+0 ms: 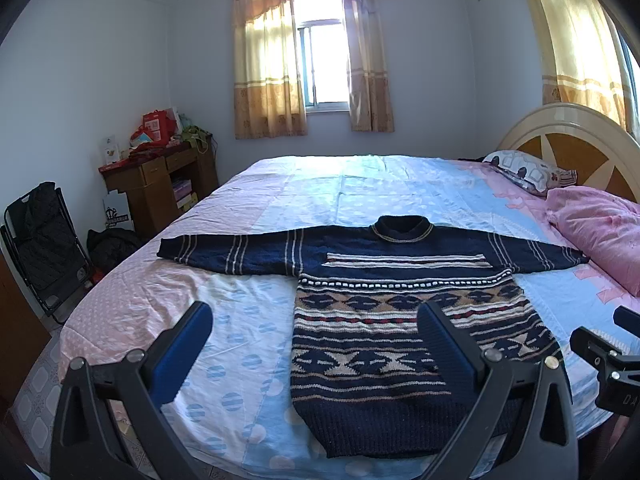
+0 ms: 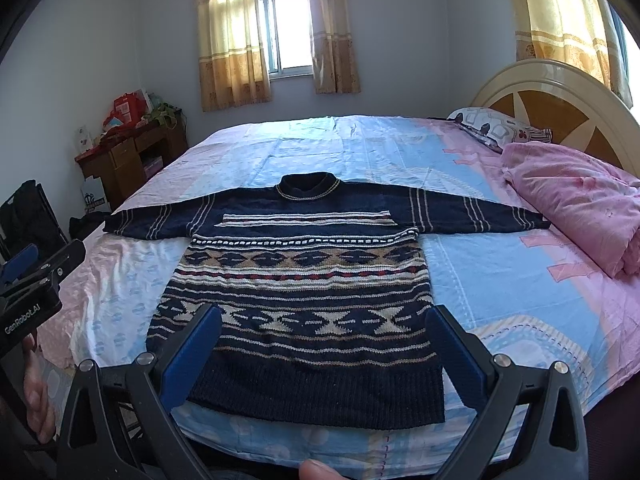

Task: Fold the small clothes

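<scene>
The left gripper hangs above the near edge of the bed, its 2 blue-padded fingers spread wide apart and holding nothing; one lies over the bare sheet, the other over the sweater's lower left part. The right gripper hovers just beside it, jaws equally wide and empty, framing the hem of the knitted sweater. A hand shows at the left edge of the right wrist view, under the left gripper's body.

The sweater lies flat, front up, near the bed's near edge, hem toward the grippers and collar toward the far edge. It is navy with cream, tan and red patterned bands, and both sleeves stretch straight out toward the bed's left and right sides.

At the right side, a folded pink quilt touches the right cuff. Beyond it a patterned pillow rests against the headboard. Past the far left corner stands a cluttered wooden desk, and curtains flank the window.
</scene>
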`<control>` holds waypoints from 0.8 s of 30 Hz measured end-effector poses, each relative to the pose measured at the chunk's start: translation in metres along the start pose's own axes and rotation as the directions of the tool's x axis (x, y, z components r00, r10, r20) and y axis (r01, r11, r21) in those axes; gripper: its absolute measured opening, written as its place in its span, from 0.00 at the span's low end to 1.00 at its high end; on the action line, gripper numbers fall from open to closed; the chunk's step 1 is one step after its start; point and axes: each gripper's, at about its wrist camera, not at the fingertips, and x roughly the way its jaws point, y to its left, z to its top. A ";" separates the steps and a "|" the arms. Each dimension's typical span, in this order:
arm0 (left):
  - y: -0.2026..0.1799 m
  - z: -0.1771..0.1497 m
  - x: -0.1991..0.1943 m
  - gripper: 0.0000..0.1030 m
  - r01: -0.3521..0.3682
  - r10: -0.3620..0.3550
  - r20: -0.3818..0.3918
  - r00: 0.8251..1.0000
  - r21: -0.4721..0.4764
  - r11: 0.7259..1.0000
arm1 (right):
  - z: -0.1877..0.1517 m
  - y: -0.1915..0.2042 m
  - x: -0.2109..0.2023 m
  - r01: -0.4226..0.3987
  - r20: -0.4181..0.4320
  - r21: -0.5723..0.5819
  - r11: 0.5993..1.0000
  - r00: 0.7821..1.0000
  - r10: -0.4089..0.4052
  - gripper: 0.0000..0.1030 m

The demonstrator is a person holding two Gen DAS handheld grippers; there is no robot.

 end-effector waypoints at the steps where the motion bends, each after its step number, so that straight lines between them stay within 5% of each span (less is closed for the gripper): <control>1: 0.000 0.000 0.000 1.00 -0.001 0.001 0.000 1.000 0.001 1.000 | -0.001 0.000 0.000 0.001 -0.001 -0.001 1.000 1.000 -0.001 0.99; 24: -0.010 -0.001 0.053 1.00 -0.058 0.063 -0.078 0.995 0.073 0.996 | -0.001 -0.030 0.054 0.088 -0.071 0.015 0.996 0.994 -0.087 0.99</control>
